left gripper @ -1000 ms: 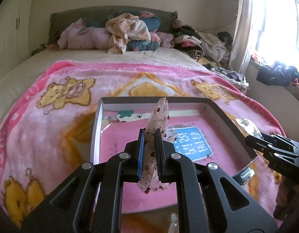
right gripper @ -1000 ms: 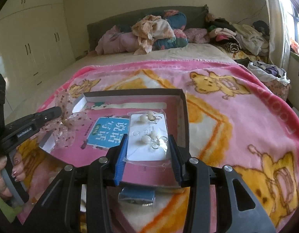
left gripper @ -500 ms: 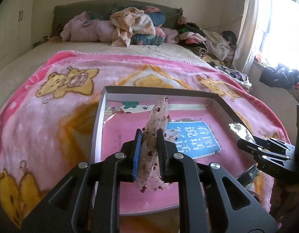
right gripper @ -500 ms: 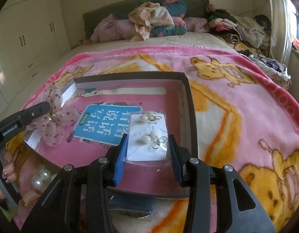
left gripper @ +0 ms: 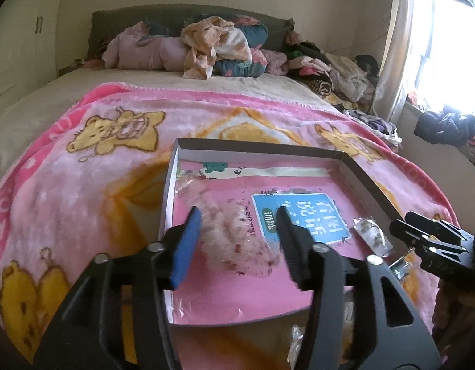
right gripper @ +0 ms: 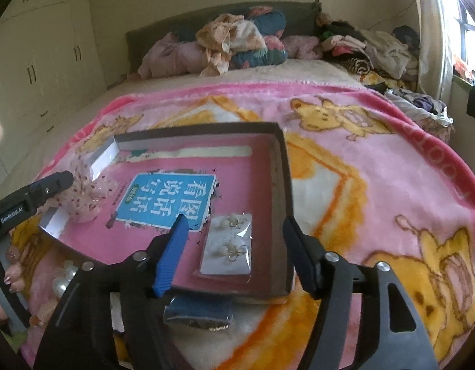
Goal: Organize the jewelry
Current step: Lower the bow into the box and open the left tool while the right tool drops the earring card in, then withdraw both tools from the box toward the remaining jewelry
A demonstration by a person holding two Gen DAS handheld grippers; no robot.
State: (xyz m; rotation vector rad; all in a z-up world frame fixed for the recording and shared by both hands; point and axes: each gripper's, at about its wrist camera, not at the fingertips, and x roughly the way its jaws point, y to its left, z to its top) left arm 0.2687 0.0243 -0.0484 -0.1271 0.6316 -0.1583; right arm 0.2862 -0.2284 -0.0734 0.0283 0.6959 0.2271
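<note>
Both grippers are spread wide, nothing between the fingers of either. Left gripper hangs over the near-left part of the shallow grey-walled box; a sheer dotted bow sits just below and between its fingers, blurred in the left wrist view, so contact with the pink box floor is unclear there. From the right wrist view the same bow sits at the box's left edge, right beside the left gripper's tip. Right gripper is over the near-right corner of the box, and the earring card, a clear sleeve with pearl drops and gold hooks, lies flat on the box floor between its fingers, touching neither. Blue label with white characters covers the middle of the floor, card just right of it, bow left of it. Outside the box on the pink bear blanket: a small blue packet against the near wall, and big pearl beads near the left corner. Clothes pile at the headboard, well apart.
</note>
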